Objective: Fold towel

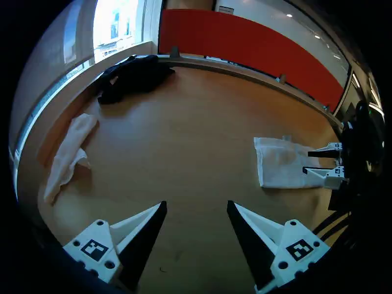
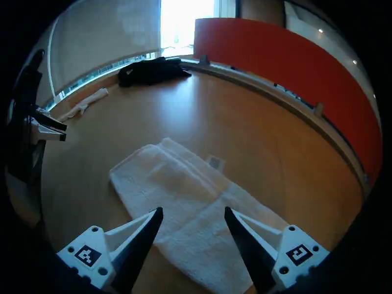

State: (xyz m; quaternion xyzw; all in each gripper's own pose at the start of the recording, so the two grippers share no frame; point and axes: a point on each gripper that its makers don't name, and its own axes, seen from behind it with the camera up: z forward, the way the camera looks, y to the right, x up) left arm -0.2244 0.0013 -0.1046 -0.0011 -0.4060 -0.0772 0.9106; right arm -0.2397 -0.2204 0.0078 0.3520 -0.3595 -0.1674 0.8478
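Before the right hand-held gripper, spread like left hand-held gripper, lies a folded terry towel.

The table is smooth wood, a bit shiny where the light hits it. The towel is thick white cloth, fluffy and rough. At the far end lies a soft black cloth, dull. On the left, a thin white cloth looks wrinkly. The red panel is flat and matt. The left gripper and right gripper are hard white plastic, dull black inside.
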